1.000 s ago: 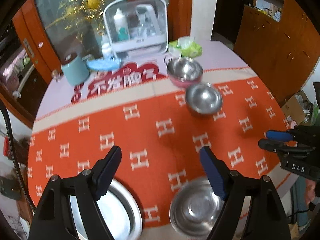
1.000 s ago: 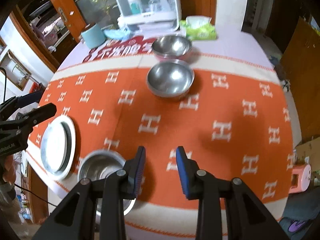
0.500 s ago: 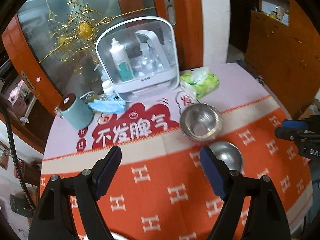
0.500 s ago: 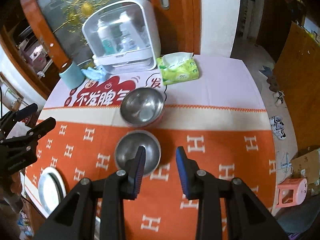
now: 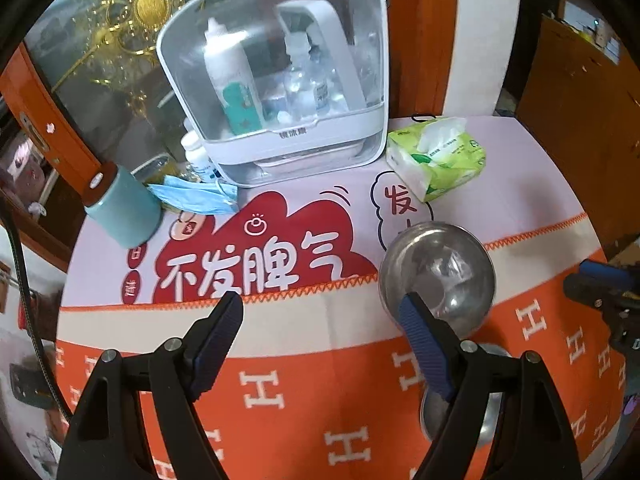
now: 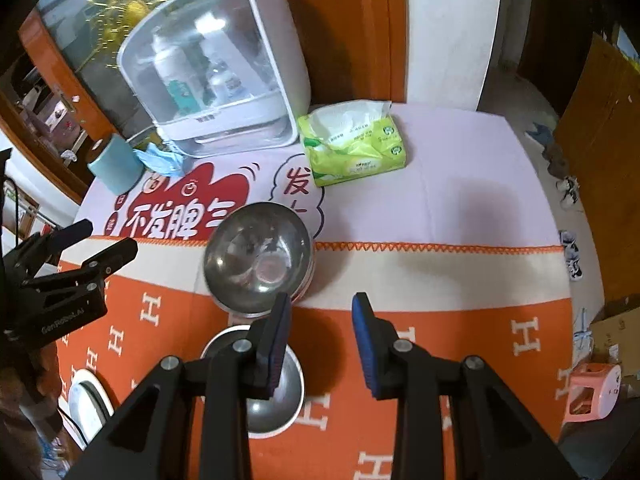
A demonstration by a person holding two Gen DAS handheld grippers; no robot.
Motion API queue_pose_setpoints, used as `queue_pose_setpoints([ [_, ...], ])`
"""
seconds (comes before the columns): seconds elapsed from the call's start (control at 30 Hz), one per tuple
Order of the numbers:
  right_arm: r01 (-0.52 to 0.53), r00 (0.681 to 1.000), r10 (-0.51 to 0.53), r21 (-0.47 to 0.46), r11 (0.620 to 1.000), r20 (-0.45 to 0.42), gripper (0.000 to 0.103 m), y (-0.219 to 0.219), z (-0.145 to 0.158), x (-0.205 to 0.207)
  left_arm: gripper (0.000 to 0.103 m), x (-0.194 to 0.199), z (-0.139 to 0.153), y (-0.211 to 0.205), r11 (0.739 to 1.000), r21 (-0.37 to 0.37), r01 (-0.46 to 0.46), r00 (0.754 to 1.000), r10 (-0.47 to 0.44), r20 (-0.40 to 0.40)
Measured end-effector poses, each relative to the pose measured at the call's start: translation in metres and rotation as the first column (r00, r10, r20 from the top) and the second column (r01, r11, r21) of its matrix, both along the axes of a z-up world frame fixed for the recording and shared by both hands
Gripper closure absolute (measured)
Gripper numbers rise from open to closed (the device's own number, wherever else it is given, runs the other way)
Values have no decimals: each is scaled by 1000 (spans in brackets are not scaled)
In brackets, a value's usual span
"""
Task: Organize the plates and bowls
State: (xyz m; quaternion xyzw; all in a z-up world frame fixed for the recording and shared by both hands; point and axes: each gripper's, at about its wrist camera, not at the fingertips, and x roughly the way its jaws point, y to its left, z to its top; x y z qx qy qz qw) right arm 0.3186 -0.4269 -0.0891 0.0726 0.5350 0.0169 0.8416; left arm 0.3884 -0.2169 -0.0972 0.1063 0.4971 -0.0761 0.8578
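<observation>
A steel bowl (image 5: 436, 268) stands at the seam between the orange and pale parts of the tablecloth. My left gripper (image 5: 320, 312) hovers open and empty just to its left, the right finger overlapping the bowl's near rim. A second steel bowl (image 5: 494, 412) lies nearer, mostly hidden behind that finger. In the right wrist view the far bowl (image 6: 256, 256) sits ahead and left of my right gripper (image 6: 322, 306), whose jaws stand narrowly apart with nothing between them. The nearer bowl (image 6: 280, 400) lies under its left finger. A steel plate (image 6: 86, 396) shows at the lower left.
At the back stand a white clear-fronted case of bottles (image 5: 280, 92), a green tissue pack (image 5: 436, 160), a teal cup (image 5: 124, 212) and a blue face mask (image 5: 196, 196). The table's right edge drops to the floor, where a pink stool (image 6: 592, 392) stands.
Both grippers have travelled forward across the table towards the two far bowls. The near bowl and the plate have left the left wrist view. Neither gripper's jaws have changed.
</observation>
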Motion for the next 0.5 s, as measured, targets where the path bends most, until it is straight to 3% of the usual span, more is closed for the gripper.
queue_pose_setpoints([
  [0.27, 49, 997, -42, 93, 994, -71, 71, -6, -43, 33, 24, 25, -44, -15, 1000, 19, -10, 997, 12, -73],
  [0.5, 50, 993, -38, 108, 993, -114, 71, -1, -60, 46, 24, 46, -73, -23, 999, 12, -49, 988, 50, -143],
])
